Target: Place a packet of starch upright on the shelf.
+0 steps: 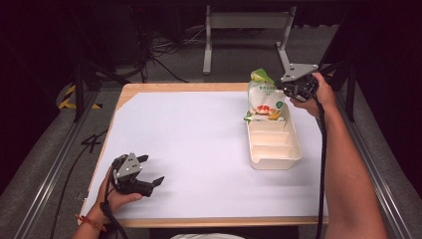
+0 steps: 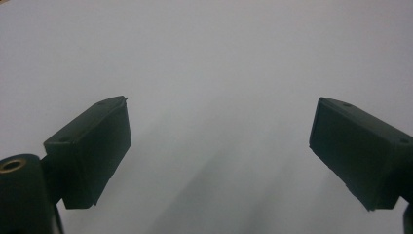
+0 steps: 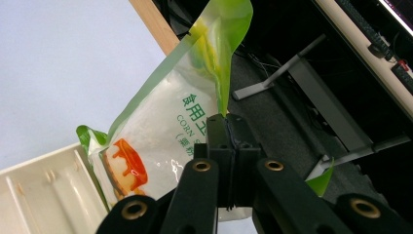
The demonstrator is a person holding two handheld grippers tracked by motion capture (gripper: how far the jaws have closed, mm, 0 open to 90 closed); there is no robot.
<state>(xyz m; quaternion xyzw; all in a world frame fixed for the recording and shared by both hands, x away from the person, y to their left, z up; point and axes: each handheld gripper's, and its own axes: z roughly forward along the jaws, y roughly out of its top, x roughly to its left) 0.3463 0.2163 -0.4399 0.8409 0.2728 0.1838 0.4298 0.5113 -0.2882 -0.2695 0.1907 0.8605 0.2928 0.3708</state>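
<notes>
My right claw (image 3: 228, 146) is clamped tight on the green edge of the bag (image 3: 160, 141); the bag hangs below it, standing in the far end of the tray (image 1: 293, 149); my left claw (image 1: 149, 172) rests wide and empty on the table (image 1: 199, 149), well apart.

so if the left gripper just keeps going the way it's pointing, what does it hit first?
Probably only the white table sheet. The left gripper has its jaws wide open with nothing between them, and its own view ahead is bare white surface. How steeply it tilts downward is hard to judge.
</notes>
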